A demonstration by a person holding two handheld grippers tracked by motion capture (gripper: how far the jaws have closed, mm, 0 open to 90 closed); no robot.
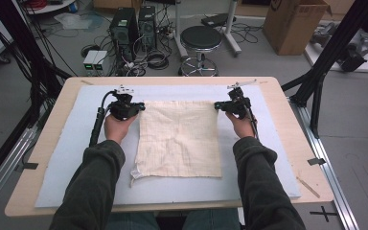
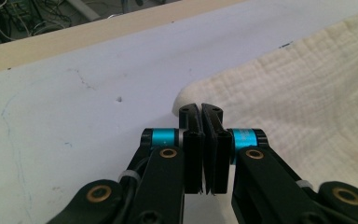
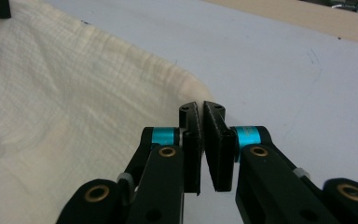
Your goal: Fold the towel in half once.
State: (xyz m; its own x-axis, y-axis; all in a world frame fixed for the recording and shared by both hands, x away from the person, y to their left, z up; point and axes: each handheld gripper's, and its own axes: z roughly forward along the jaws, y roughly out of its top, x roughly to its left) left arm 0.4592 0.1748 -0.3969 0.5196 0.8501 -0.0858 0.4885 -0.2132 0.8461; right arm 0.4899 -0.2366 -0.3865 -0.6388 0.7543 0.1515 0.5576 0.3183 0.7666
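The cloth lies flat and nearly square on the blue mat, at the middle of the tabletop. Its two far corners point toward the far edge of the tabletop; its near left corner is frayed and slightly curled.

The left hand-held gripper is clamped on the far left corner of the cloth. In the left gripper view the jaws of the left hand-held gripper stand pressed together with the corner at their tips. The right hand-held gripper is clamped on the far right corner; the right gripper view shows the right hand-held gripper with its jaws narrowed to a slit at the cloth's edge.

Step in hand, as judged: lift the far edge and fold it toward the near edge of the tabletop. To do it well:
- Raise both corners level, so the edge stays straight.
- Keep the edge taut between the two hand-held grippers, without stretching the weave.
- Carry the corners over to meet the near corners, then lower before releasing.

Hard to make out: how much fabric sits between each pair of pads, since the jaws cover the corner tips. Whether the corners have left the mat cannot be told from the high view. The near edge of the mat is partly hidden by the sleeves.
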